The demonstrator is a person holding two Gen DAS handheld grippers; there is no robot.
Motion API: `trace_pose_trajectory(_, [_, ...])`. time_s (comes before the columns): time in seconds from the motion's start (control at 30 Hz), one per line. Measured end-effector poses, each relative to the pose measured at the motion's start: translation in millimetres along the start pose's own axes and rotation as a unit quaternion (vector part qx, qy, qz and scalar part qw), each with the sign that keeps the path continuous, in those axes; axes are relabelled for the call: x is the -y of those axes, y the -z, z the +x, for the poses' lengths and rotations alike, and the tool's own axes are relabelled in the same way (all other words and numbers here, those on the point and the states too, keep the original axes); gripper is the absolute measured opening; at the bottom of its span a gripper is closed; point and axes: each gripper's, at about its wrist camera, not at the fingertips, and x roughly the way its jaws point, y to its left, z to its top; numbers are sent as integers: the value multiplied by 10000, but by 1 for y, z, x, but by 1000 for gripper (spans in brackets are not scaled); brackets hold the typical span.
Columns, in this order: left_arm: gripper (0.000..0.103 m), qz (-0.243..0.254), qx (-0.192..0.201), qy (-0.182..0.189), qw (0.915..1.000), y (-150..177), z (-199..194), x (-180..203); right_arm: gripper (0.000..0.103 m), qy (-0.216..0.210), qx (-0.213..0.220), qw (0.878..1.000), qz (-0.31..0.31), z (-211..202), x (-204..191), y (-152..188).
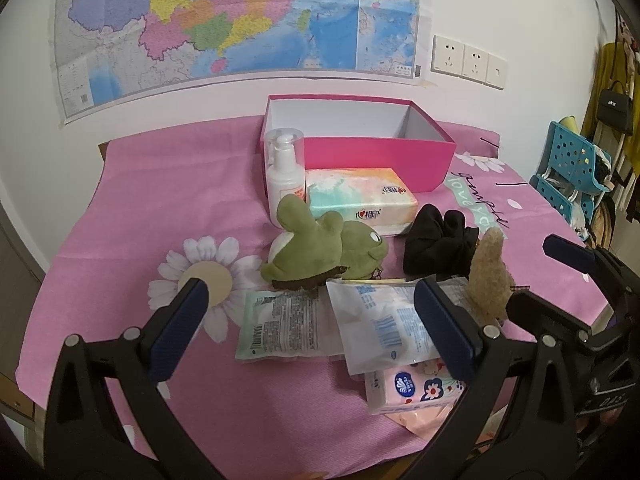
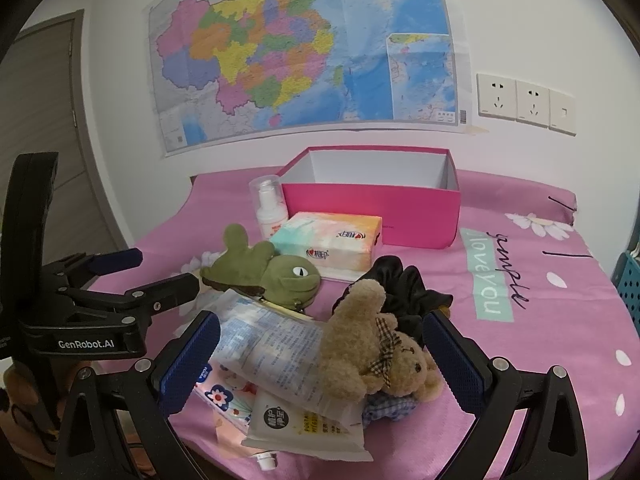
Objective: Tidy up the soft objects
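Observation:
On the pink bedspread (image 1: 120,208) lie a green plush frog (image 1: 324,248), a black cloth bundle (image 1: 440,244) and a tan teddy bear (image 2: 372,356). An open pink box (image 2: 372,212) with white inner walls stands behind them. My left gripper (image 1: 312,328) is open above two flat wipe packets (image 1: 280,328), touching nothing. My right gripper (image 2: 322,362) is open, its blue pads (image 2: 452,364) either side of the teddy bear without closing on it. The bear rests on a white-and-blue packet (image 2: 272,352). The right gripper (image 1: 548,280) also shows at the right of the left wrist view.
A pastel tissue box (image 1: 360,200) and a white pump bottle (image 1: 284,168) stand in front of the pink box. A pink tissue pack (image 2: 224,396) and a blue checked cloth (image 2: 384,404) lie under the pile. A blue plastic rack (image 1: 568,172) stands off the bed's right side.

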Motion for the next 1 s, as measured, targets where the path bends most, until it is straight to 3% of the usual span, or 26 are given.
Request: trace_pose_trajectory(1.0, [102,57,-81,78,9999,1,12,1,103,-43,-354,9991,239,23,16,6])
